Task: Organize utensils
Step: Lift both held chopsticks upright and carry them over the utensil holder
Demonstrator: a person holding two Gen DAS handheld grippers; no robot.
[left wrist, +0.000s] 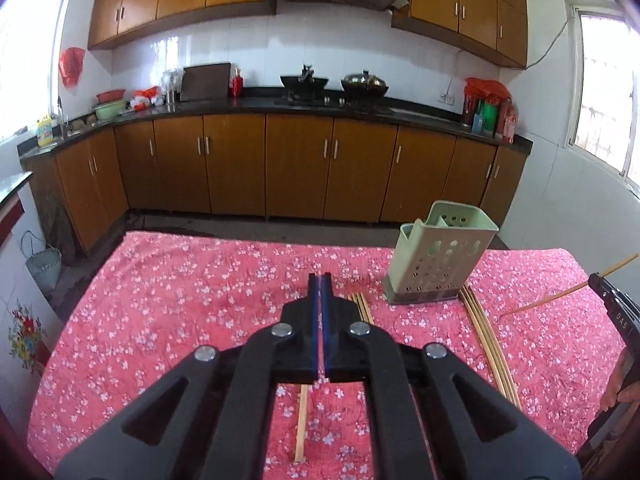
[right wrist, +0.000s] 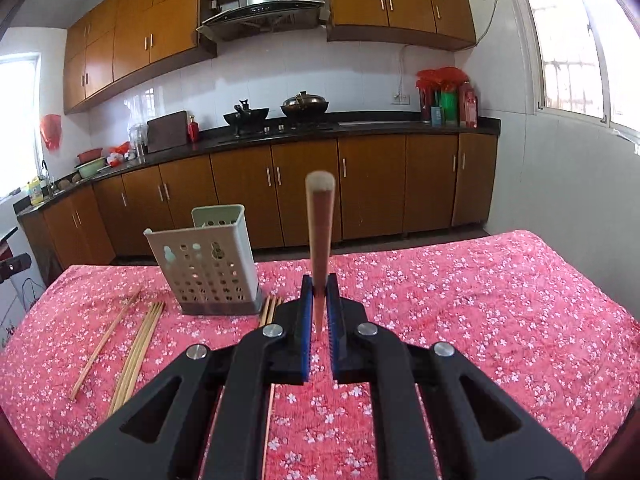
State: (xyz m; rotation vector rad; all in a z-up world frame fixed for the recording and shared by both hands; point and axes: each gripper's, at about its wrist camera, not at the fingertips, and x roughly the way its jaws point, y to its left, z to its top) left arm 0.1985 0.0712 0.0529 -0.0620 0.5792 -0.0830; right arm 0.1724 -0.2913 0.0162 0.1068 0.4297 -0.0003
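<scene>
A pale green perforated utensil holder (left wrist: pixel 438 256) stands upright on the table with the pink floral cloth (left wrist: pixel 180 288); it also shows in the right wrist view (right wrist: pixel 210 262). My left gripper (left wrist: pixel 320 280) is shut and empty, low over the cloth left of the holder. My right gripper (right wrist: pixel 319 284) is shut on a wooden chopstick (right wrist: pixel 319 232) that points up toward the camera. Loose chopsticks lie beside the holder (left wrist: pixel 486 340), under my left gripper (left wrist: pixel 362 306), and left of the holder in the right wrist view (right wrist: pixel 138 344).
A single chopstick (right wrist: pixel 105 344) lies farther left on the cloth. The right gripper body (left wrist: pixel 616 312) shows at the right edge of the left wrist view. Behind the table are brown cabinets (left wrist: pixel 296 168) and a counter with woks (left wrist: pixel 305 82).
</scene>
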